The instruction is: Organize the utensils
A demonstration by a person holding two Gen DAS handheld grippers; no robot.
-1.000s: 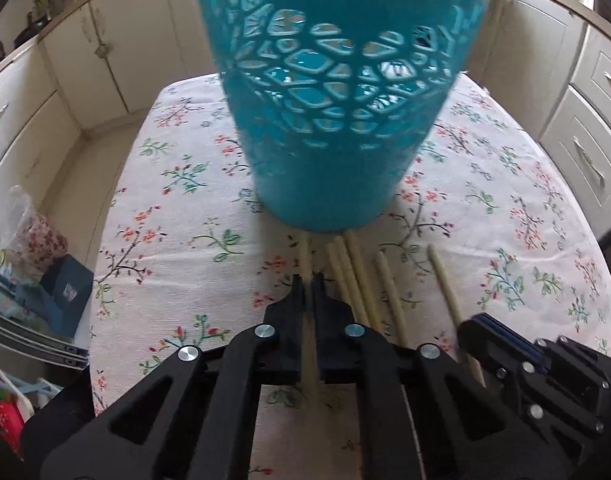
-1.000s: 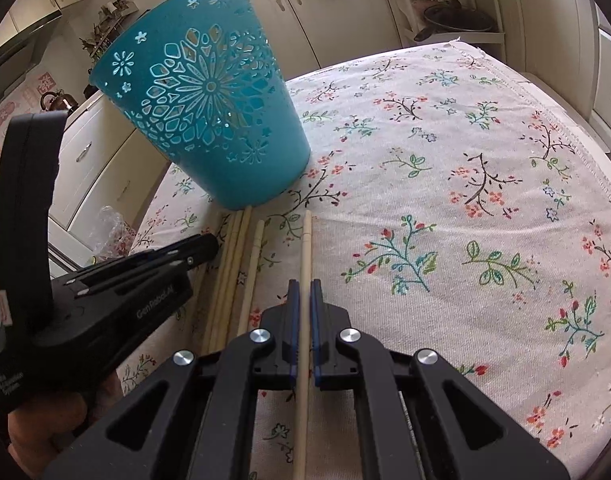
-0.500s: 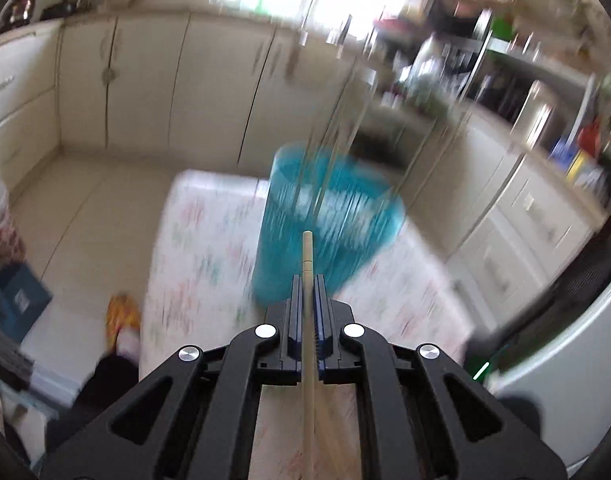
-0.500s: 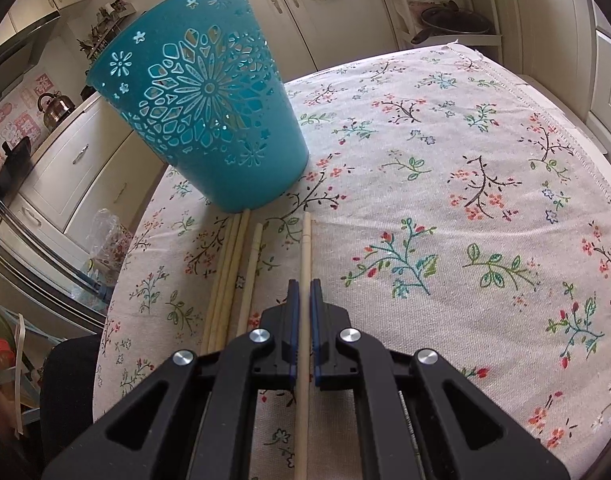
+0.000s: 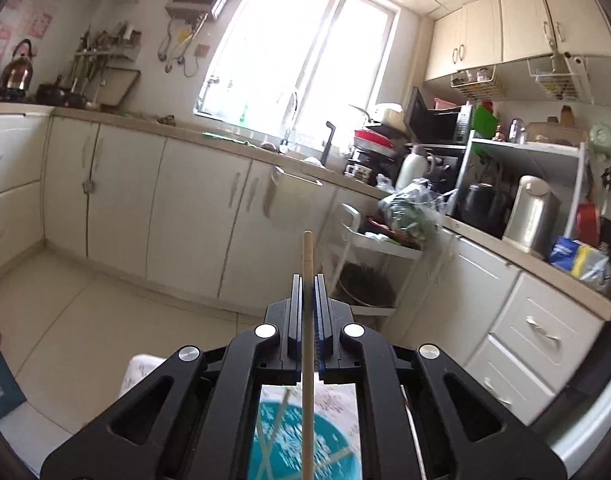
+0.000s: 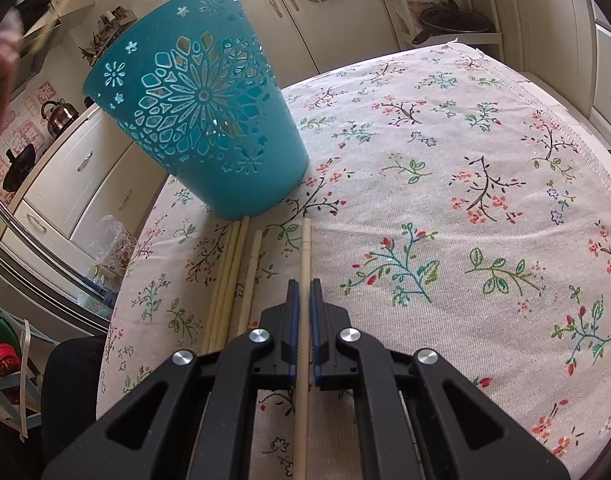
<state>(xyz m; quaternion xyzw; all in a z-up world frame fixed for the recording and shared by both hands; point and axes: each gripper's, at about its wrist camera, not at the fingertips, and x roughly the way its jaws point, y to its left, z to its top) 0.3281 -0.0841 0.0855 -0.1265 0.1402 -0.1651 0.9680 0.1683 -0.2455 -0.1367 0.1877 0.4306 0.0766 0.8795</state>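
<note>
One teal basket [image 6: 201, 104]; three loose chopsticks [image 6: 235, 276] on the cloth-covered counter [image 6: 465, 200] just below it. Left hand-held gripper [image 5: 309, 280] clamped on one chopstick [image 5: 307, 264], now lifted above the basket [image 5: 297, 444], off the counter since a second ago. Right hand-held gripper [image 6: 303, 284] unmoved, closed on another chopstick [image 6: 305, 248] lying right of the three, tip near the basket.
</note>
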